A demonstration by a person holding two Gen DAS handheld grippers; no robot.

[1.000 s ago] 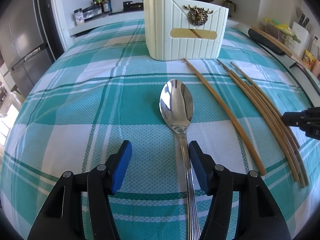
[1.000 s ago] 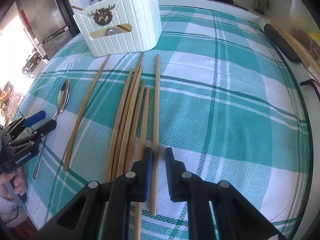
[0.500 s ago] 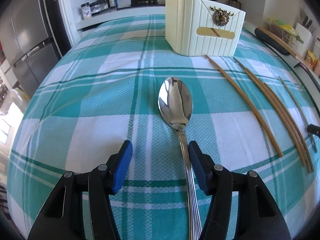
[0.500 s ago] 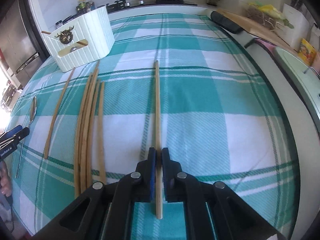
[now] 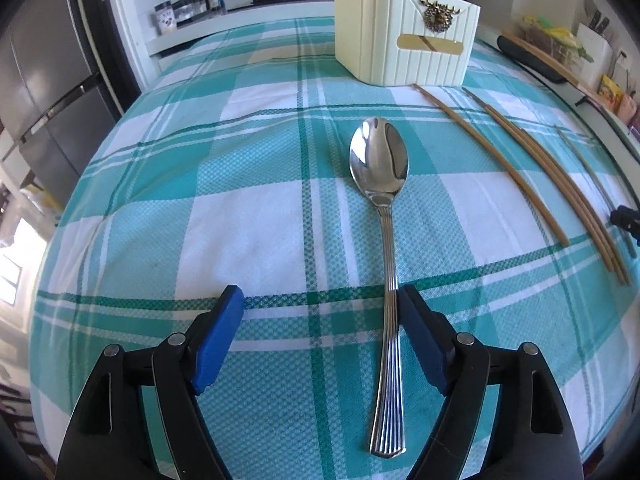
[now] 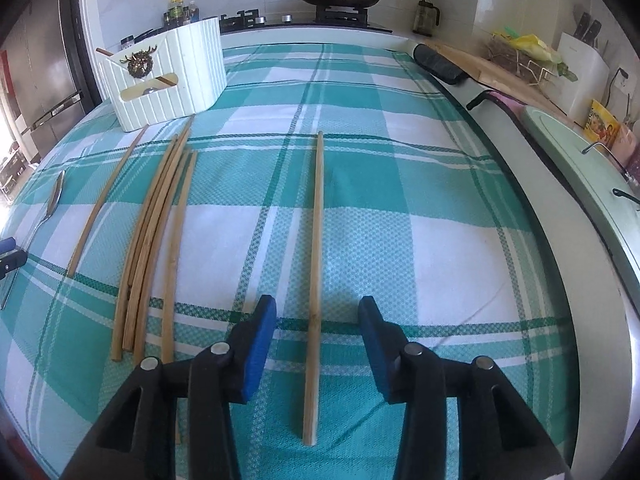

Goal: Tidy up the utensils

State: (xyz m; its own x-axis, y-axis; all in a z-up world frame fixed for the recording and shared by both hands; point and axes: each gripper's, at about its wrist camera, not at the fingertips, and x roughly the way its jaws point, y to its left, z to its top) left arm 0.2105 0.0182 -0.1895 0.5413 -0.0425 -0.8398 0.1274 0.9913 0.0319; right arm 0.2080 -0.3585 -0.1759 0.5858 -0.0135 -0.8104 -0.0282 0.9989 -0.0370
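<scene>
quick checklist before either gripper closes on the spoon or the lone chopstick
1. Spoon handle between left gripper fingers: ok, though it lies against the right-hand pad.
2. Left gripper jaws opening, nothing clamped: ok.
3. Lone chopstick between right gripper fingers, roughly centred: ok.
4. Right gripper jaws opening, pads clear of it: ok.
5. Lone chopstick apart from the bundle: ok.
6. Room left in the holder: cannot tell.

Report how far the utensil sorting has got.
Done: the cream holder already shows one chopstick and something metallic through its slot. In hand: nothing is gripped. The left hand-held gripper is opening with the spoon handle against one pad; the right hand-held gripper is opening around a single chopstick. Left: spoon, that chopstick and the other chopsticks on the cloth.
</scene>
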